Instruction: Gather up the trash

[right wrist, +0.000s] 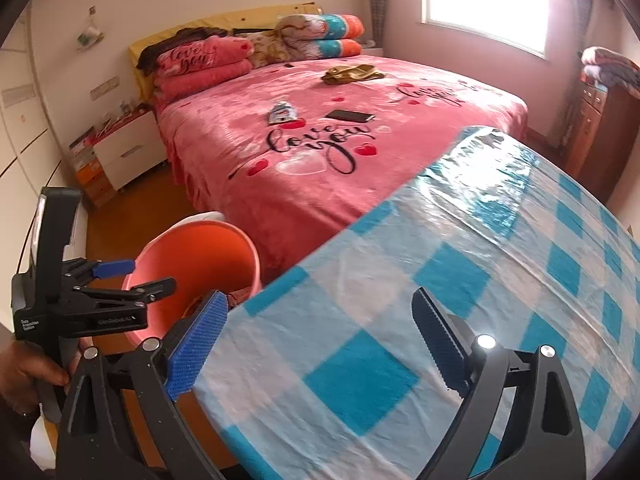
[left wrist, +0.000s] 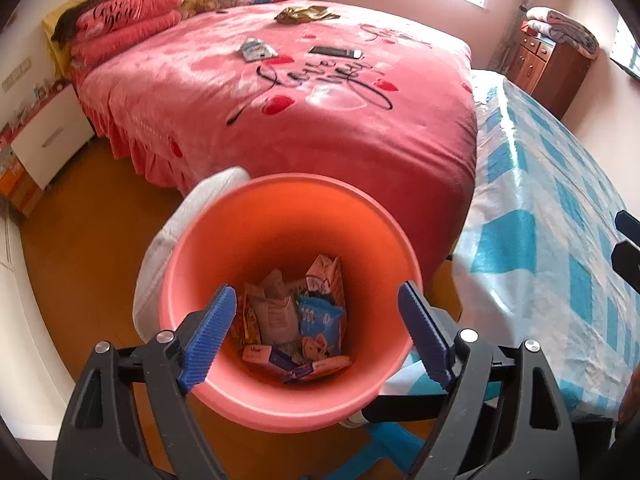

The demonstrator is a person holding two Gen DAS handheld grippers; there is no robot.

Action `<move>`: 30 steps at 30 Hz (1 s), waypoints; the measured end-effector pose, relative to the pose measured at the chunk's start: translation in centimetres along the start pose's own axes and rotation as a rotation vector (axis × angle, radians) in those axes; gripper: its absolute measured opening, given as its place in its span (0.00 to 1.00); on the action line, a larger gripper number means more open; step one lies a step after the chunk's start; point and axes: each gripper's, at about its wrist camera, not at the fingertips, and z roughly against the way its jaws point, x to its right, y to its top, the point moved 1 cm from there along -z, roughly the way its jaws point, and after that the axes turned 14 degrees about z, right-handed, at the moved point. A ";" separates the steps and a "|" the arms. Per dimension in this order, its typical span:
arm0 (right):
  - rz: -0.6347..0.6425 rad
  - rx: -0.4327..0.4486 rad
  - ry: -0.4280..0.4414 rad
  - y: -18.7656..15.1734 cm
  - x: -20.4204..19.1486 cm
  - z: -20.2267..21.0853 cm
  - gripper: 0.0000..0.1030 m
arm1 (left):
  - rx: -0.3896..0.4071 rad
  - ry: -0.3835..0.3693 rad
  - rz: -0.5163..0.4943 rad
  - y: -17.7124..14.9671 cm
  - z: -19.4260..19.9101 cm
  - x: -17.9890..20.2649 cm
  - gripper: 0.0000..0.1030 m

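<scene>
— What do we have on the left?
— Our left gripper (left wrist: pixel 316 336) hangs over the orange bin (left wrist: pixel 224 240), jaws released, nothing between them. Wrappers and small cartons (left wrist: pixel 296 320) lie in the bin's bottom.
— And further right?
— The pink bed (left wrist: pixel 320 120) behind the bin carries a blue-white packet (left wrist: pixel 258 49), a dark phone (left wrist: pixel 335 52) and an olive cloth (left wrist: pixel 306 14).
— The right side?
— Our right gripper (right wrist: pixel 316 344) sits above the blue-checked desk (right wrist: pixel 400 280), jaws released and empty.
</scene>
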 end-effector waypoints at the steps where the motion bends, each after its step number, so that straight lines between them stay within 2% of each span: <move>1: -0.009 0.002 -0.006 -0.2 0.4 0.2 0.90 | 0.009 0.001 -0.008 0.1 0.2 0.3 0.85; 8: -0.057 0.024 -0.041 -1.4 2.8 1.6 0.90 | 0.059 0.009 -0.085 0.4 1.8 3.0 0.87; 19: -0.131 0.045 -0.110 -3.8 5.6 3.8 0.90 | 0.114 -0.020 -0.157 0.3 3.6 6.7 0.92; 24: -0.178 0.057 -0.146 -5.2 7.3 4.9 0.91 | 0.153 -0.001 -0.209 0.0 4.3 8.6 0.93; 30: -0.243 0.075 -0.192 -7.0 9.3 6.1 0.91 | 0.162 -0.045 -0.241 -0.3 4.9 11.0 0.94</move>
